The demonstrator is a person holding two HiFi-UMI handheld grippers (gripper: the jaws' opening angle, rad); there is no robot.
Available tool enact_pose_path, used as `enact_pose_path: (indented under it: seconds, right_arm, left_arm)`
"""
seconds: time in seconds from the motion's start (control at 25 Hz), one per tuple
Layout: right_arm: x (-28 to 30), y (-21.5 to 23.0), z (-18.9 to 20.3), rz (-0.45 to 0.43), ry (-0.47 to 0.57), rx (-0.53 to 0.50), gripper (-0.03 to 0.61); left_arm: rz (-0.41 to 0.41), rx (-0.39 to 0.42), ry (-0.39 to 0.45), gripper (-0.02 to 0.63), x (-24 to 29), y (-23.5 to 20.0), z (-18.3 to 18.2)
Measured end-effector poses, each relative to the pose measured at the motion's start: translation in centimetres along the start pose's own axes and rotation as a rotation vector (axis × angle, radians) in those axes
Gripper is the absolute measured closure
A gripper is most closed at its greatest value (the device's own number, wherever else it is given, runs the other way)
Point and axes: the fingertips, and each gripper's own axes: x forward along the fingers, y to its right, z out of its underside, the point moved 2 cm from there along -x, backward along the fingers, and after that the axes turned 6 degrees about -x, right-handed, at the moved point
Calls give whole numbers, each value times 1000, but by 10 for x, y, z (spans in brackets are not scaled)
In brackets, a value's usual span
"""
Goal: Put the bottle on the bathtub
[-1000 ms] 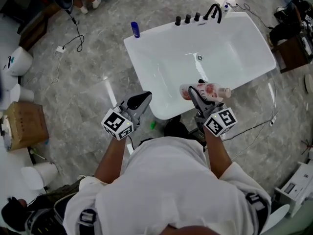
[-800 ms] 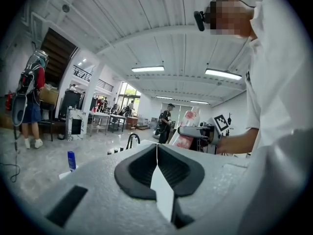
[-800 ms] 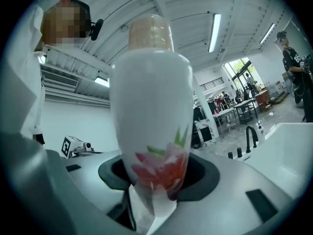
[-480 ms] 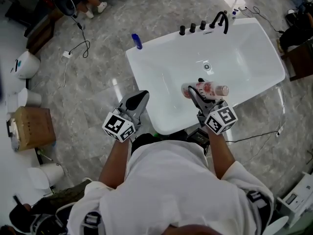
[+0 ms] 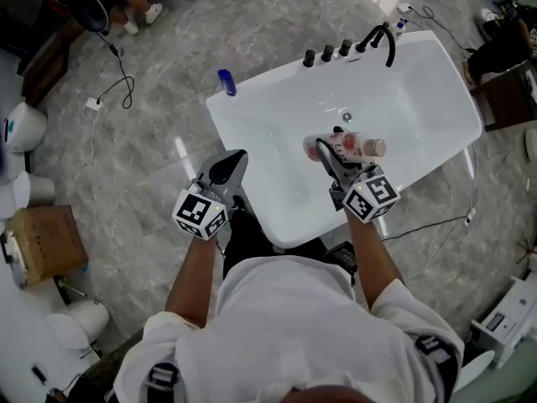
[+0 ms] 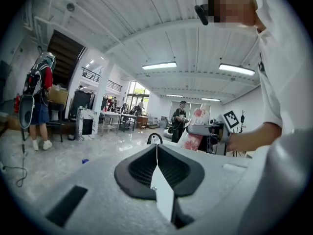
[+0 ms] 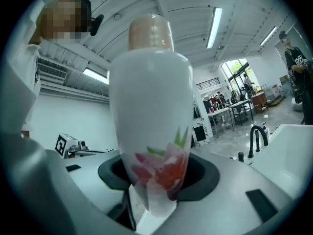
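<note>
A person in a white shirt (image 5: 285, 326) holds one tool in each hand, and each tool has a cube with black and white squares on it.

The left tool (image 6: 157, 151) is grey and smooth, with black ribbed pads. Its two jaws are pressed together with nothing between them. It hangs over the floor, just beside the near left edge of the bathtub.

The right tool (image 5: 323, 154) is clamped tight on the bottle (image 7: 149, 126). The jaws pinch its lower end. The bottle is round and smooth, white with red and pink flowers and green leaves painted on it, and it has a light tan cap. From above it lies on its side with the cap pointing right. It is in the air over the inside of the bathtub (image 5: 277, 124), close to the near rim.

The bathtub is white, shiny and long with round corners. At its far edge are a black curved tap (image 5: 382, 39) and small black knobs. A little blue bottle (image 5: 226, 81) stands on its far left corner. The floor (image 5: 168, 49) is shiny grey stone.
</note>
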Motion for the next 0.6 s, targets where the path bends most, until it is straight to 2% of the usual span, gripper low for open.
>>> enact_pose_path:
  seconds: [0.12, 0.32, 0.6]
  right_arm:
    - [42, 1, 2, 30, 20, 17, 351]
    - [91, 20, 6, 50, 22, -17, 351]
    - [148, 55, 41, 75, -3, -38, 351]
  left_arm:
    - [37, -22, -8, 595, 8, -33, 3]
    - [55, -40, -7, 595, 39, -68, 19]
    - [-13, -32, -25, 595, 67, -118, 56]
